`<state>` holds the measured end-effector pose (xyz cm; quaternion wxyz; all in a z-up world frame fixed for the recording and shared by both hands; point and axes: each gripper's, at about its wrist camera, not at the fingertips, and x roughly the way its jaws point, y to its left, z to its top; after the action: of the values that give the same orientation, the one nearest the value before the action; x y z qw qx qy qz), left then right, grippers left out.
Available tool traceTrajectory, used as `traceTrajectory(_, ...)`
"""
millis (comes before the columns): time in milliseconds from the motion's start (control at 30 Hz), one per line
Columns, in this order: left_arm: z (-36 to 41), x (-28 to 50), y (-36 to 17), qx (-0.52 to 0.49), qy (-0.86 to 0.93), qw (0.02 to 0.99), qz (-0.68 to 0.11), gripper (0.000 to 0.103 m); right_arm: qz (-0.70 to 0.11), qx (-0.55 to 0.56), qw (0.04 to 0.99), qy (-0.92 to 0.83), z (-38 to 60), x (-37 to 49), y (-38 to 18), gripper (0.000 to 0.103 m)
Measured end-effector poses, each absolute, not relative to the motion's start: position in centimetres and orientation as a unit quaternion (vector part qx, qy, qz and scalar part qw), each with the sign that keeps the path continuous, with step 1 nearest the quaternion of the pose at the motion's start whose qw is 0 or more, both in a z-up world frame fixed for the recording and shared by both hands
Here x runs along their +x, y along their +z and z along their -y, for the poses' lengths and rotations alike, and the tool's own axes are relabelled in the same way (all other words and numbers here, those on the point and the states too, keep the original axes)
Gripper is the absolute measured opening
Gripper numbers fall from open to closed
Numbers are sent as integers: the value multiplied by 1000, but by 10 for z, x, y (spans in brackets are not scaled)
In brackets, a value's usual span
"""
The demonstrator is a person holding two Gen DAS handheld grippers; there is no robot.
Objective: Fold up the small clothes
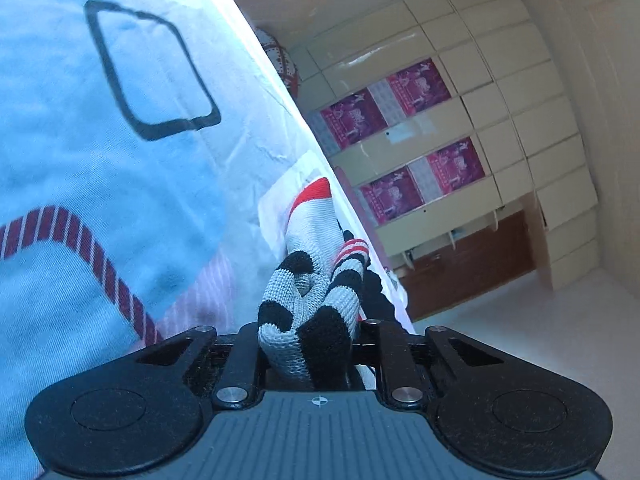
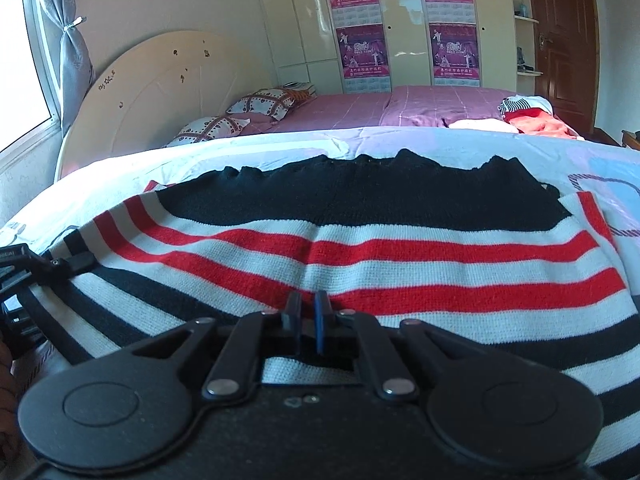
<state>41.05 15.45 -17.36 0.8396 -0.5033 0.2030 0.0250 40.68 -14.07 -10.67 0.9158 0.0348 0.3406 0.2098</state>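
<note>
A knitted sweater (image 2: 360,240) with red, white and black stripes and a black top part lies spread on a pale sheet (image 2: 120,164). My right gripper (image 2: 308,308) rests low on the sweater, its jaws nearly together with only a thin gap; no fabric shows between them. My left gripper (image 1: 308,320) is shut on a bunched fold of the same sweater (image 1: 316,272), near the edge of the sheet (image 1: 60,120). The left gripper also shows at the left edge of the right wrist view (image 2: 76,262), holding the sweater's left side.
A bed with a purple cover (image 2: 400,108), heart-patterned pillows (image 2: 264,102) and a pile of clothes (image 2: 532,116) stands behind. A wardrobe with pink posters (image 2: 364,52), a round headboard (image 2: 160,92) and a brown door (image 2: 564,40) line the far walls.
</note>
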Motion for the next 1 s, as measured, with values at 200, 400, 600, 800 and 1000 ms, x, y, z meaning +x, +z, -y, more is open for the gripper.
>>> traceTrajectory(200,-150,413,-172,-473,45,851,-223,18,-339,49,916,211,144,407,-108,5)
traceTrajectory(400,-146,406,-154,-460,37,863,-204,17,-339,29,914,221,142,409,-107,5)
traceTrajectory(600,-142,408,-120,-447,8,877,-177,17,-326,-2,916,232,139,406,-109,5)
traceTrajectory(800,-133,409,-99,-414,-4,892,-181,17,-308,-30,920,239,137,400,-111,5)
traceTrajectory(1000,-67,427,-31,-323,-84,927,-170,17,-311,27,915,257,153,406,-113,5)
